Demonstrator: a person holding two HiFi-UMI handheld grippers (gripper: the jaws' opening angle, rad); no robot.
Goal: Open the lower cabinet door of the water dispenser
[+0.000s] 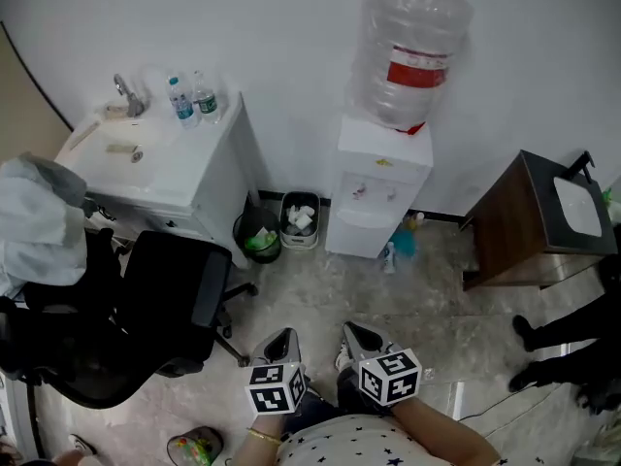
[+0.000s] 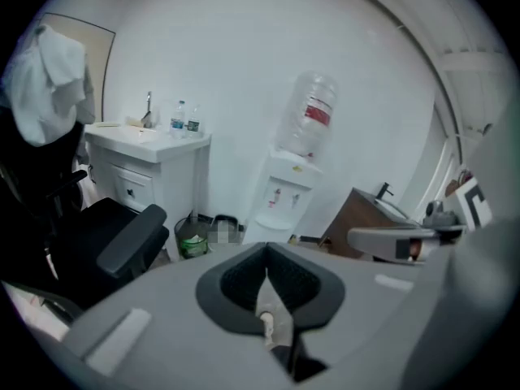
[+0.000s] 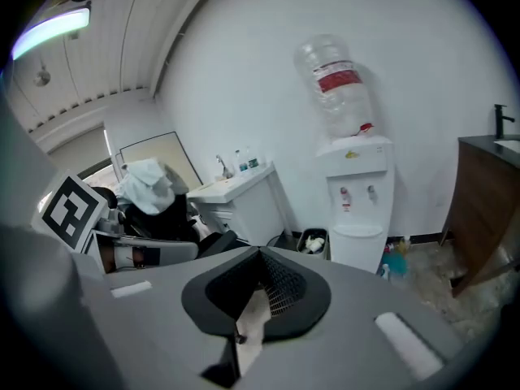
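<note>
The white water dispenser (image 1: 378, 192) stands against the far wall with a clear bottle (image 1: 408, 51) on top. Its lower cabinet door (image 1: 357, 233) is closed. Both grippers hover low in the head view, well short of the dispenser, pointing toward it. My left gripper (image 1: 284, 338) is shut with nothing between its pads. My right gripper (image 1: 353, 332) is also shut and empty. The left gripper view shows the dispenser (image 2: 284, 197) beyond the gripper's (image 2: 266, 254) closed jaws. In the right gripper view the dispenser (image 3: 361, 193) is far ahead of the gripper (image 3: 258, 258), to the right.
A white sink cabinet (image 1: 155, 163) and a black office chair (image 1: 146, 309) fill the left. Two waste bins (image 1: 281, 226) sit left of the dispenser, a blue bottle (image 1: 403, 241) right of it. A brown cabinet (image 1: 529, 226) and a person's legs (image 1: 572, 348) are at right.
</note>
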